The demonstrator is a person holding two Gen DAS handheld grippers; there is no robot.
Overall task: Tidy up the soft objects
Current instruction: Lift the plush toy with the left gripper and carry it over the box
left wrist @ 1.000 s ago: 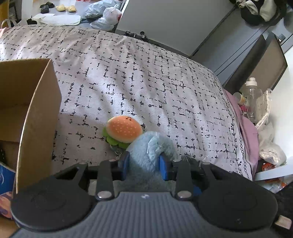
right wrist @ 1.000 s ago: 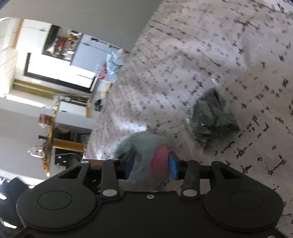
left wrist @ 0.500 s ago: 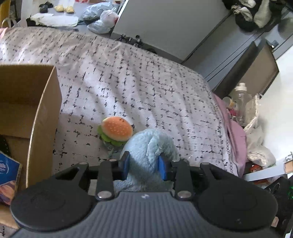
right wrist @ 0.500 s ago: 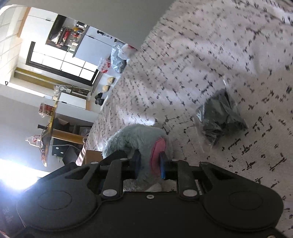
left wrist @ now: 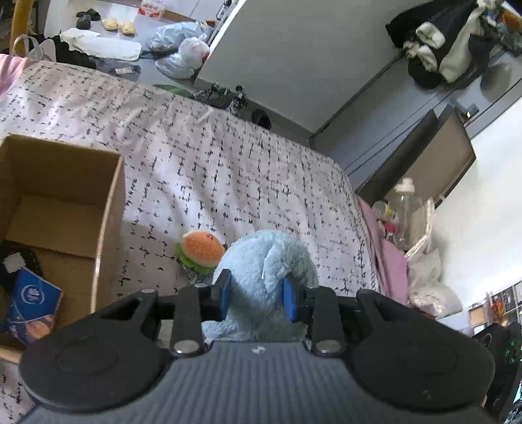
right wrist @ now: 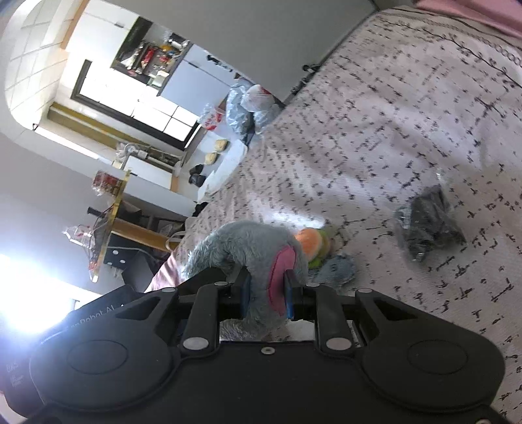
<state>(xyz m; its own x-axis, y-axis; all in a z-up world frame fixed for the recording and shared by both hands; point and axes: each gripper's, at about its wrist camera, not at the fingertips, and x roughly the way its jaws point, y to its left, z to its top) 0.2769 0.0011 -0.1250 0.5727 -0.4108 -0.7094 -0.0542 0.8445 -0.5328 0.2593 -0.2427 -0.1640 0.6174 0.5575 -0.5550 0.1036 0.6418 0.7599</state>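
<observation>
Plush toy [left wrist: 261, 261], blue, clamped by both left gripper [left wrist: 257, 295] and right gripper [right wrist: 266, 292]; only the right view shows its pink patch and a black bag [right wrist: 427, 228]; its long axis unclear.

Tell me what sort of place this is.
Most likely a lived-in bedroom. A bed with a patterned cover fills both views, clothes hang on the wall beside it, and slippers and plastic bags lie on the floor beyond.

Bright daylight, window [right wrist: 130, 98] glare blown out at left — fisheye-bent edges, soft motion blur
</observation>
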